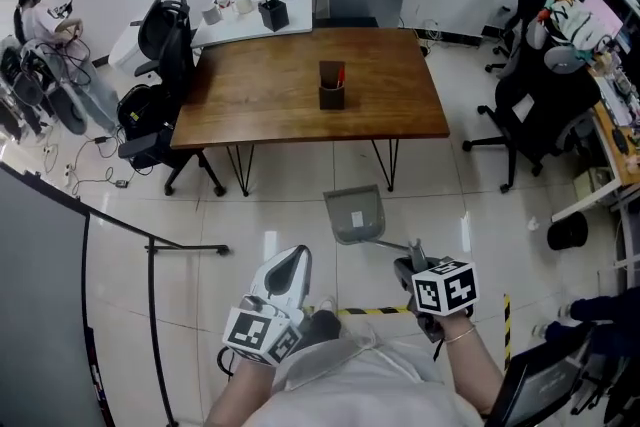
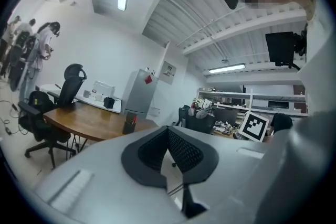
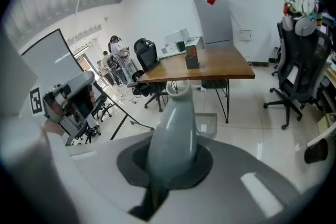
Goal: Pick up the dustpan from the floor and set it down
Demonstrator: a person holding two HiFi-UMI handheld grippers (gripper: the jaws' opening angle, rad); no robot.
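2 grippers show: the right hand-held gripper [image 1: 413,253] is clamped tight on the handle of the grey dustpan [image 1: 355,213], whose pan points toward the counter [image 1: 290,100]. The left hand-held gripper [image 1: 297,255] has its jaws together, empty.

Dustpan's scoop [image 3: 210,124] seemingly mostly hidden behind its handle [image 3: 175,128].

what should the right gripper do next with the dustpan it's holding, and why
Probably lower it gently toward the bare floor tiles in front of the table. The right gripper is shut on the dustpan by its handle, and the pan hangs out ahead of it, apparently clear of the floor. The left gripper holds nothing, so it need not help.
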